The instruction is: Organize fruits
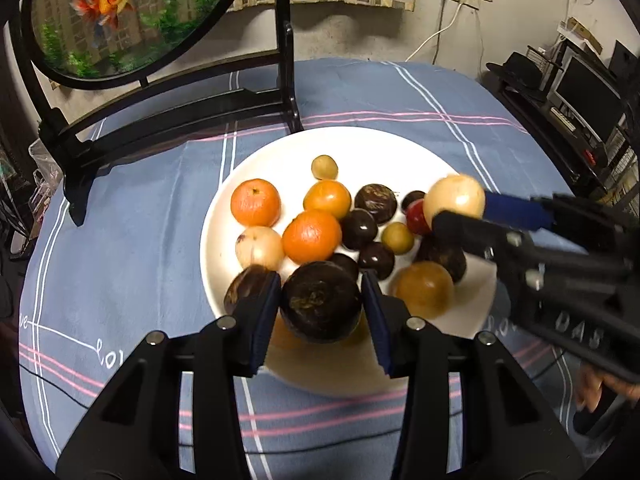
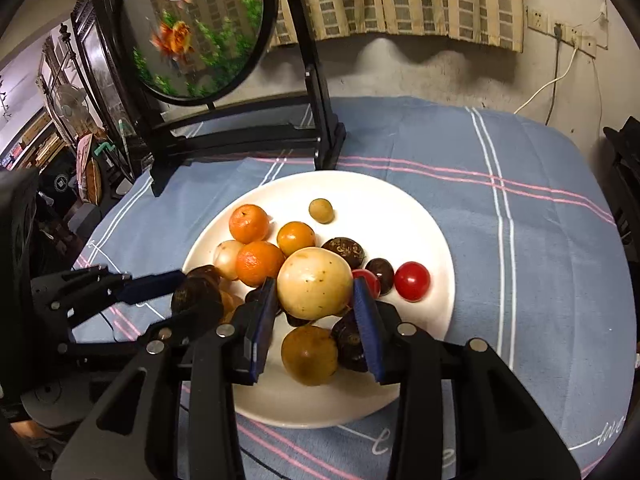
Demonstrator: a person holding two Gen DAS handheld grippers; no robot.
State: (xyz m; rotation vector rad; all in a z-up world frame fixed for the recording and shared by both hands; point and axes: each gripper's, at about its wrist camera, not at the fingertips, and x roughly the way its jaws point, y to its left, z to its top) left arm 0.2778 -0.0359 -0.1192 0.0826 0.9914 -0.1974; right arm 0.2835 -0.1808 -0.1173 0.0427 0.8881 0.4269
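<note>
A white plate (image 1: pixel 256 156) (image 2: pixel 400 208) on the blue cloth holds several fruits: oranges (image 1: pixel 255 202) (image 2: pixel 249 223), dark round fruits (image 1: pixel 375 203), pale fruits (image 1: pixel 259 247) and a red one (image 2: pixel 412 281). My left gripper (image 1: pixel 320 304) is shut on a large dark round fruit (image 1: pixel 320 300) above the plate's near edge; it shows at the left in the right wrist view (image 2: pixel 196 296). My right gripper (image 2: pixel 316 300) is shut on a large pale yellow fruit (image 2: pixel 314 283), held above the plate; it shows at the right in the left wrist view (image 1: pixel 454 200).
A black stand with a round goldfish panel (image 1: pixel 120 12) (image 2: pixel 200 28) rises at the back left of the table, close behind the plate. The blue striped cloth (image 1: pixel 400 92) covers the table. Shelves with electronics (image 1: pixel 580 100) stand at the right.
</note>
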